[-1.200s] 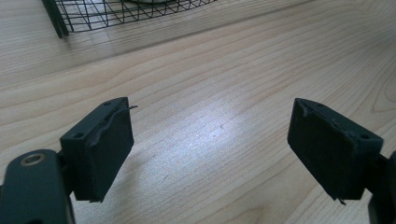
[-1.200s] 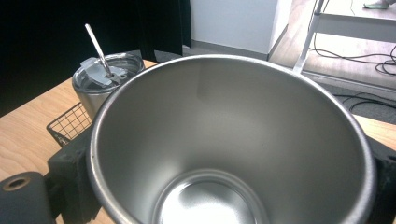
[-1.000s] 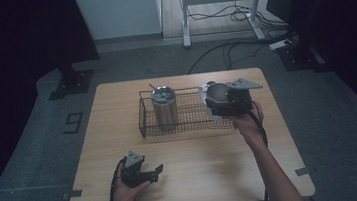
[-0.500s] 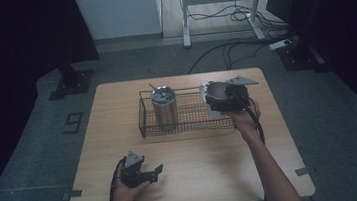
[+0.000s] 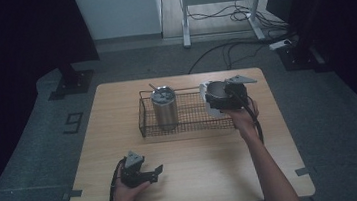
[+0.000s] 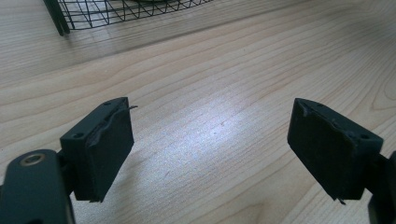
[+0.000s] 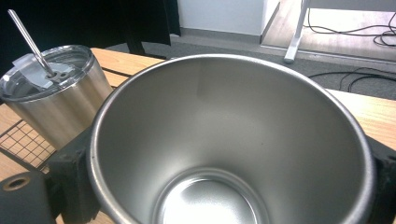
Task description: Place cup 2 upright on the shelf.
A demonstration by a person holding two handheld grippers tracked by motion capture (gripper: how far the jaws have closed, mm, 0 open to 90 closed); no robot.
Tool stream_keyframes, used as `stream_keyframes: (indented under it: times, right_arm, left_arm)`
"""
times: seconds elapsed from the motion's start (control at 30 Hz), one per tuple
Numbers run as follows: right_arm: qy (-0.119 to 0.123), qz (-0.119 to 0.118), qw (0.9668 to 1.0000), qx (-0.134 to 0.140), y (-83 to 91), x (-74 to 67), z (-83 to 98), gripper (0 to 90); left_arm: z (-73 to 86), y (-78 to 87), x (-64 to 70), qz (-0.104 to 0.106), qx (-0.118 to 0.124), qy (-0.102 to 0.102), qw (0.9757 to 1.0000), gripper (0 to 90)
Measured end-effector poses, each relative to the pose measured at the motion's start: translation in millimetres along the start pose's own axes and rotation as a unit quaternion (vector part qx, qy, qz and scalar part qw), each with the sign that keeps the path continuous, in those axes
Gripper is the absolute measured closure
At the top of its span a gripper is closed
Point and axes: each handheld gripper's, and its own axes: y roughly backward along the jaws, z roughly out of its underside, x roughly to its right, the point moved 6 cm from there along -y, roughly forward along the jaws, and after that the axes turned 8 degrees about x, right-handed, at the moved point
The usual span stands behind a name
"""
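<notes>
Two grippers: right gripper (image 5: 216, 99) clamps empty steel cup (image 7: 233, 140) over wire basket (image 5: 189, 124); left gripper (image 6: 210, 149) wide open, empty, on table (image 5: 213, 162).

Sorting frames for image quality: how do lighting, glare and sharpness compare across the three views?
High view: dim, dark surroundings, soft detail on the wire basket. Left gripper view: bright, with a pale glare patch on the table. Right gripper view: sharp, soft reflections inside the steel cup.
</notes>
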Motion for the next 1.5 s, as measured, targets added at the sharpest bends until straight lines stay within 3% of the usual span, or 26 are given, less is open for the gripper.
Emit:
stream_keyframes:
  times: [0.5,1.5]
  right_arm:
    - [0.006,0.000,1.0000,-0.003,-11.8,-3.6,-3.3,6.8]
    - [0.019,0.011,0.9993,-0.031,-37.5,0.1,13.7,6.7]
  left_arm:
    - [-0.2,1.2,-0.2,0.002,0.001,0.000,1.0000,14.6]
    - [1.3,0.8,-1.5,0.003,-0.003,0.002,1.0000,14.6]
